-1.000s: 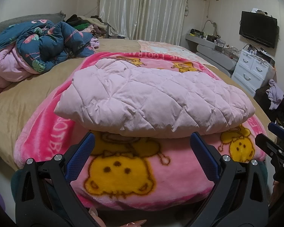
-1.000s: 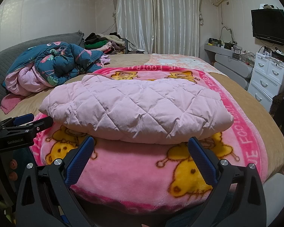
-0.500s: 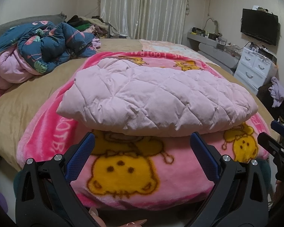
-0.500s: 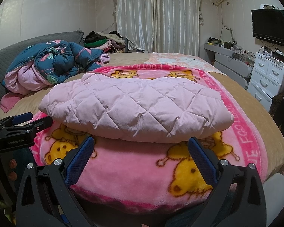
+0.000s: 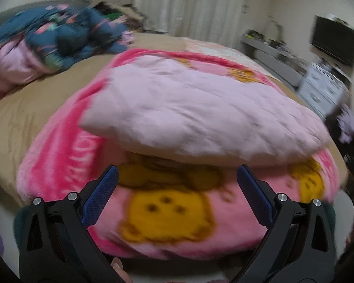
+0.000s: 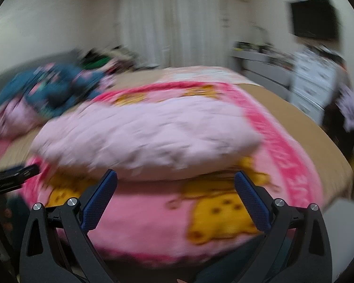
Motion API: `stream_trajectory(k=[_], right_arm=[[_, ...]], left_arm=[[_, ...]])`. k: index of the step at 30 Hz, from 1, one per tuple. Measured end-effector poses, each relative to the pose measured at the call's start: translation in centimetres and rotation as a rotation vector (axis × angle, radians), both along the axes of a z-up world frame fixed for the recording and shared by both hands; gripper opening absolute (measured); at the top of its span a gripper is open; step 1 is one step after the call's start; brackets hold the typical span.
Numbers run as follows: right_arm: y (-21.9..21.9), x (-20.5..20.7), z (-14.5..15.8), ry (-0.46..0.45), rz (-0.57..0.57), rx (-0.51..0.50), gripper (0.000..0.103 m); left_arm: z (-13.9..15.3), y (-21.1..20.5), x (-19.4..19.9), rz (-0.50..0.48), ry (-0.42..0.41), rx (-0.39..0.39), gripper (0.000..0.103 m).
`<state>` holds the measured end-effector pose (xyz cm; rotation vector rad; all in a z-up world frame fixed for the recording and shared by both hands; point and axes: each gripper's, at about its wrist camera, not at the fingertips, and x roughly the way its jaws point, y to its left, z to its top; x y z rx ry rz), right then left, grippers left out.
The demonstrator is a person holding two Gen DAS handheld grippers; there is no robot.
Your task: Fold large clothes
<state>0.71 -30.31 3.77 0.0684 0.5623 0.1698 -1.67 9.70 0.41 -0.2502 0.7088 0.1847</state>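
A pale pink quilted garment (image 5: 195, 113) lies folded in a thick pad on a bright pink blanket with yellow cartoon figures (image 5: 172, 214); it also shows in the right wrist view (image 6: 148, 132). My left gripper (image 5: 177, 176) is open and empty, its jaws wide apart just short of the garment's near edge. My right gripper (image 6: 175, 181) is open and empty, also just short of the near edge. The left gripper's tip (image 6: 14, 176) shows at the left edge of the right wrist view. Both views are blurred by motion.
The blanket covers a tan bed (image 5: 28, 108). A heap of dark blue and pink bedding (image 5: 52, 44) lies at the back left. White drawers (image 5: 323, 87) and a wall television (image 5: 335, 44) stand on the right. Curtains hang behind.
Both grippers have moved quickly towards the garment and the views have tilted. The garment looks larger and nearer. Both grippers stay open and empty.
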Motion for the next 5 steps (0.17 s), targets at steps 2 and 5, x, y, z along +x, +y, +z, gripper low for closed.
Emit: stream_trajectory(k=[2,5], right_arm=[[-6.0,1.5,-0.7,0.002,-0.190,-0.005,0.099],[-16.8,4.4,-4.2,0.091,-0.515,-0.103,0.099]], left_arm=[[0.0,5.4,1.0,0.125,-0.002,0.055,0.094],[-0.1,14.8,2.5,0.326,0.029,0.121,0.094]])
